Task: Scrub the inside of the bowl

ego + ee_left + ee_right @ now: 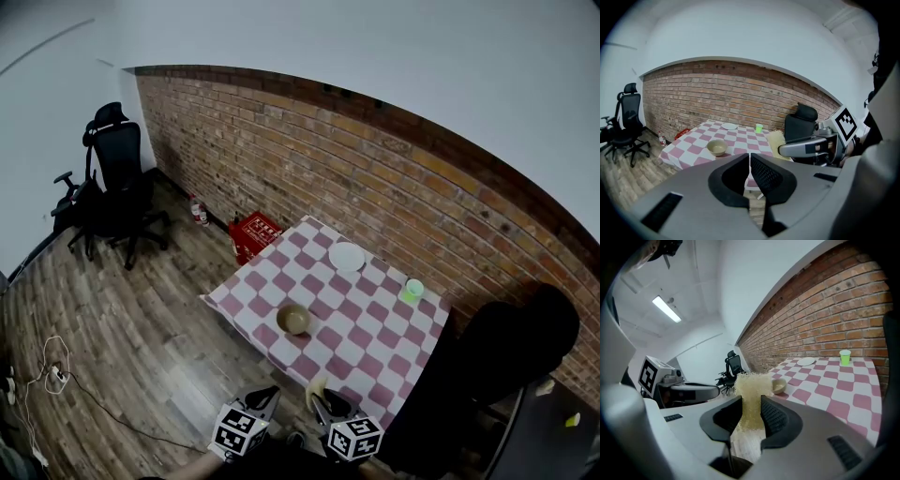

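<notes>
1. Right gripper (752, 404) at bottom of frame, jaws clamped on a pale scrub pad (751, 383).
2. Left gripper (749, 164) beside it, jaws closed together, nothing between them.
3. Bowl (293, 320) sits mid-frame on the checked desk (370, 323), well apart from both grippers.
4. Judging by that, scrubbing not yet begun; reaching, steadying the bowl and scrubbing all remain.

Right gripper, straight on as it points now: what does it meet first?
Held in the right gripper, the sponge would likely meet the table first, near the bowl; depth is unclear.
</notes>
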